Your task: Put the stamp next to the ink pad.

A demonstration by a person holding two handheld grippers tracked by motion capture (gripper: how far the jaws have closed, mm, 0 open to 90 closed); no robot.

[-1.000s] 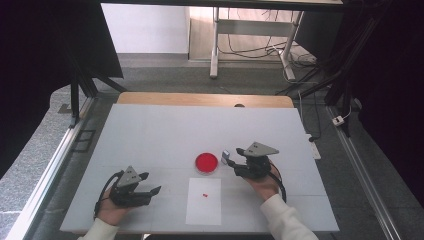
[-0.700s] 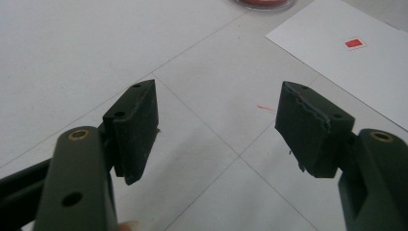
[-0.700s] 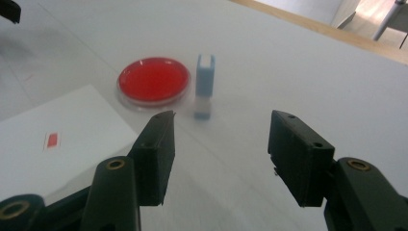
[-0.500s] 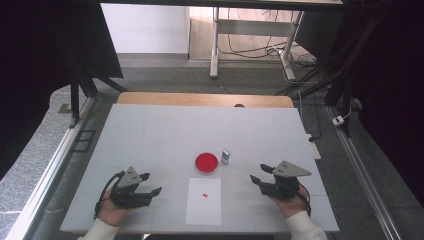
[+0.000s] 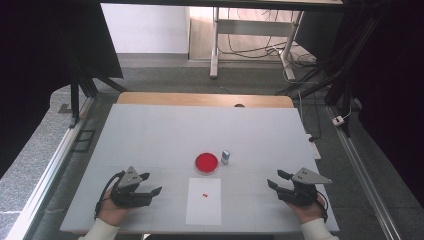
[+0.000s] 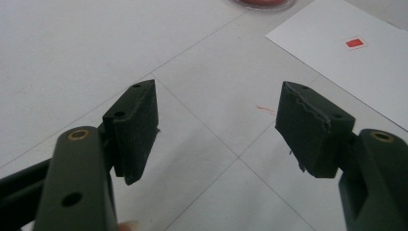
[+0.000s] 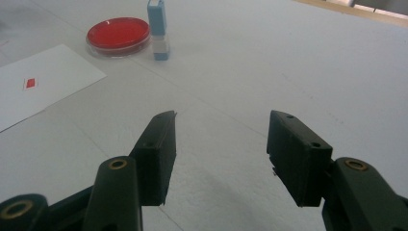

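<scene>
White bench (image 5: 150, 135) seen from above. A shallow round red dish (image 5: 206, 162) sits near the centre, with a small blue-and-white upright block (image 5: 225, 157) just beside it on the right. A white paper sheet (image 5: 204, 202) bearing a small red square mark (image 5: 205, 194) lies nearer the person. The left tool (image 5: 151, 183) rests at the near left, jaws spread and empty. The right tool (image 5: 275, 179) sits at the near right, well apart from the block, jaws spread with nothing between them
</scene>
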